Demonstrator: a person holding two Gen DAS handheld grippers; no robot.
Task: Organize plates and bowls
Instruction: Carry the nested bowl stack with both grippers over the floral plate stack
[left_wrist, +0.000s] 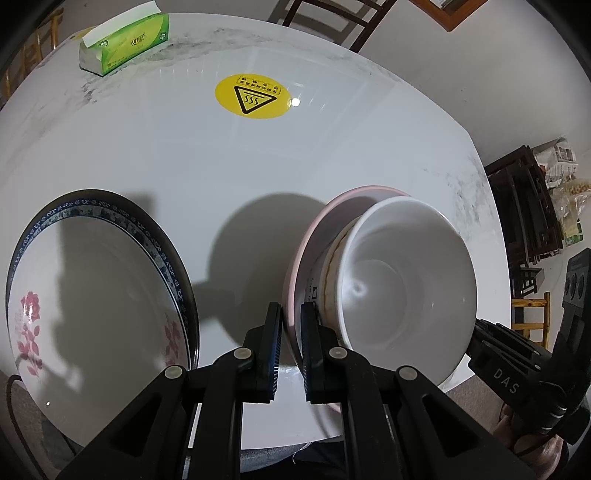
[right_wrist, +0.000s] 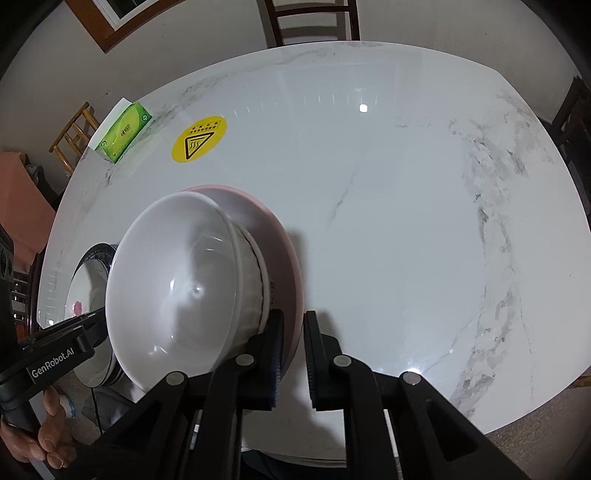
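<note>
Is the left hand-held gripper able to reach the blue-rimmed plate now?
Probably not at once. The left hand-held gripper is shut on the pink plate's rim. The blue-rimmed plate lies close beside it with bare table between, so after release the way looks free.

Overhead light is glaring off the glossy marble table (right_wrist: 406, 206) as a small white spot in both views. Hard dark shadows are falling beside the white bowl (left_wrist: 406, 273) at frame centre. Fisheye is bending the edges, corners going black; focus is holding reasonably sharp.
</note>
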